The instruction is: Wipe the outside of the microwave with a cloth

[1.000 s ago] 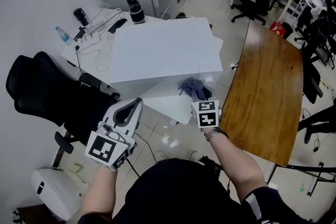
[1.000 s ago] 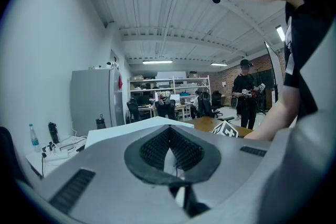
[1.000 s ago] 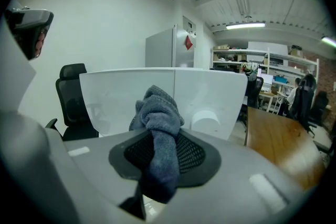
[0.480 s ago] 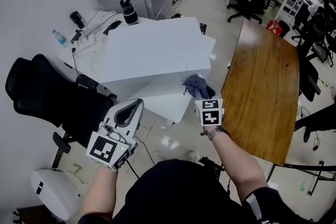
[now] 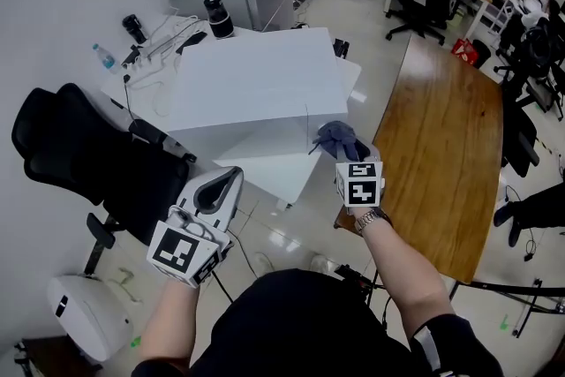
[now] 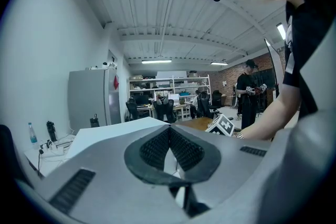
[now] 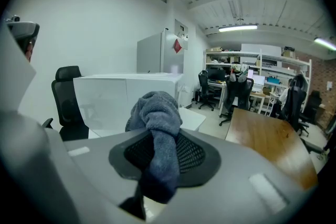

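The microwave (image 5: 256, 84) is a plain white box on a white table (image 5: 282, 168); it also shows as the white microwave (image 7: 121, 94) in the right gripper view. My right gripper (image 5: 347, 156) is shut on a blue-grey cloth (image 5: 339, 137), held just off the box's near right corner, and I cannot tell whether it touches. The cloth (image 7: 156, 113) bulges up between the right gripper (image 7: 157, 136) pads and hangs down. My left gripper (image 5: 217, 190) hangs lower left, off the table, shut with nothing in it; in its own view the left gripper (image 6: 169, 131) pads meet.
A long wooden table (image 5: 441, 146) stands to the right. A black office chair (image 5: 79, 163) sits left of the white table. A black flask (image 5: 216, 13), a water bottle (image 5: 104, 57) and cables (image 5: 159, 44) lie behind the microwave. A person (image 6: 247, 94) stands far back.
My right gripper with the cloth has slid rightward along the microwave's near side toward its right corner. The left gripper has kept its place low in the view.
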The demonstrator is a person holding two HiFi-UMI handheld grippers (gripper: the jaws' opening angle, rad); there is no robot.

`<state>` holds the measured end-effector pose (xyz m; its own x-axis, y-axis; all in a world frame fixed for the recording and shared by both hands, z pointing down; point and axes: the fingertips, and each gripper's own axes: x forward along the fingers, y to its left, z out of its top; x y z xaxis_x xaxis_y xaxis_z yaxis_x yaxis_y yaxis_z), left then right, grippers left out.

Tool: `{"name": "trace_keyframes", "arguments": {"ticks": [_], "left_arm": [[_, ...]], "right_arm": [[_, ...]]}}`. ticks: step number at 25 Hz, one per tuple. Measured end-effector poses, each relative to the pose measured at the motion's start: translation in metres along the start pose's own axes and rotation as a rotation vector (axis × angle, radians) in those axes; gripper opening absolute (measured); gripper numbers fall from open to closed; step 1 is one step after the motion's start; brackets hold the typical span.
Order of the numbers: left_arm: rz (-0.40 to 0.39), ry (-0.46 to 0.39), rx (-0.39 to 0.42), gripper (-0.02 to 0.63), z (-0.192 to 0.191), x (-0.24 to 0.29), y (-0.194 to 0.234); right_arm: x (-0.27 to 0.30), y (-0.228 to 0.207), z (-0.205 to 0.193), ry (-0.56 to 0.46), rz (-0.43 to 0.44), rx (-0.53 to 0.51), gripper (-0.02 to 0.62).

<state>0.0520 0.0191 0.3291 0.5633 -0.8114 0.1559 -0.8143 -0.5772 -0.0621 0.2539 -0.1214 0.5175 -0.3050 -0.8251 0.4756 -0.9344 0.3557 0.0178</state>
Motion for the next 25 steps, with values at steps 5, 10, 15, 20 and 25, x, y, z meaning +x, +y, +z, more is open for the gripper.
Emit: {"name": "trace_keyframes", "arguments": {"ticks": [5,10,15,20,25], "left_arm": [[0.02,0.002,-0.009,0.005,-0.003,-0.001,-0.011],[0.031,0.009,-0.018,0.005,-0.006,-0.001,-0.025],[0.032,0.003,-0.025,0.005,-0.008,0.001,-0.039],[0.034,0.003,-0.03,0.005,-0.009,0.004,-0.053],[0.025,0.01,-0.022,0.005,-0.005,0.004,-0.067]], "right_arm": [[-0.008,-0.011,0.0,-0.003,0.006,-0.008,0.104],[-0.021,-0.018,0.001,-0.013,0.021,-0.015,0.106],[-0.038,-0.023,0.007,-0.042,0.044,-0.016,0.106],[-0.059,-0.023,0.02,-0.082,0.076,-0.019,0.106],[-0.086,-0.015,0.037,-0.132,0.131,-0.027,0.107]]}}
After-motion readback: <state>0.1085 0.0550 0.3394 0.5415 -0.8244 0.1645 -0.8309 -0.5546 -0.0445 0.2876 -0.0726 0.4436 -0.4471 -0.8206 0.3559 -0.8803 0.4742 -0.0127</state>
